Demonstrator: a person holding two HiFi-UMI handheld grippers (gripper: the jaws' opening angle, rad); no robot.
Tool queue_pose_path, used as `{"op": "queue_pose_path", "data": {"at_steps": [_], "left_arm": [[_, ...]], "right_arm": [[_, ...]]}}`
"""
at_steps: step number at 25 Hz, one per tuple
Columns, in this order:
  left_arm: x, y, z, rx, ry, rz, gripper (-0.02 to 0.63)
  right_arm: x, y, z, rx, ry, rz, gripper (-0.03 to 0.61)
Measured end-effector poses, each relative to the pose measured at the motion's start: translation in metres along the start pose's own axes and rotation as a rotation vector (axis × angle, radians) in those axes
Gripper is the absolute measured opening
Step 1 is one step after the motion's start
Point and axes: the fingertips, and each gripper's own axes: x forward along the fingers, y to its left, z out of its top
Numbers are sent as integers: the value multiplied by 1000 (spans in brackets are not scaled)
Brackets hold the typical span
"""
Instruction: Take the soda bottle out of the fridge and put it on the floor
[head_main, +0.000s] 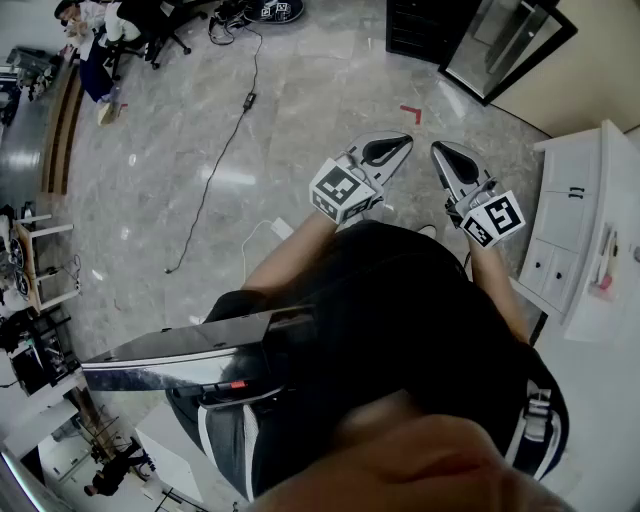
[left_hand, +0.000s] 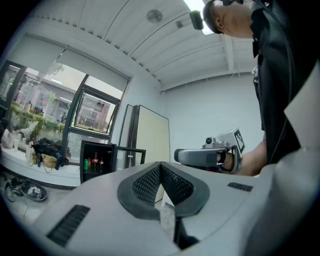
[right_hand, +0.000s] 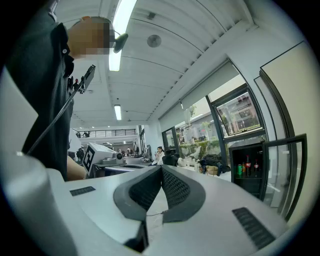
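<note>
Far from the fridge (right_hand: 248, 186), left gripper (left_hand: 160, 167) and right gripper (right_hand: 161, 170) closed, empty; inside it, possibly soda bottles (right_hand: 247, 165).

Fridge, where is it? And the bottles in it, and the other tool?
fridge (left_hand: 98, 175), left gripper view, dark lower inside.
bottles (left_hand: 95, 163), left gripper view, middle of the row.
right tool (left_hand: 177, 156), left gripper view, its closed tip.

Left claw (head_main: 398, 143): jaws together, nothing between them, held level.
Right claw (head_main: 442, 152): jaws together, empty, level, just beside it.
</note>
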Motion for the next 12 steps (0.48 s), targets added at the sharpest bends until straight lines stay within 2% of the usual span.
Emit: {"op": "queue_pose_path", "data": {"at_steps": [12], "left_arm": [[-48, 40, -6, -39, 2, 4, -5]], "right_arm": [[55, 20, -9, 24, 0, -20, 13]]}}
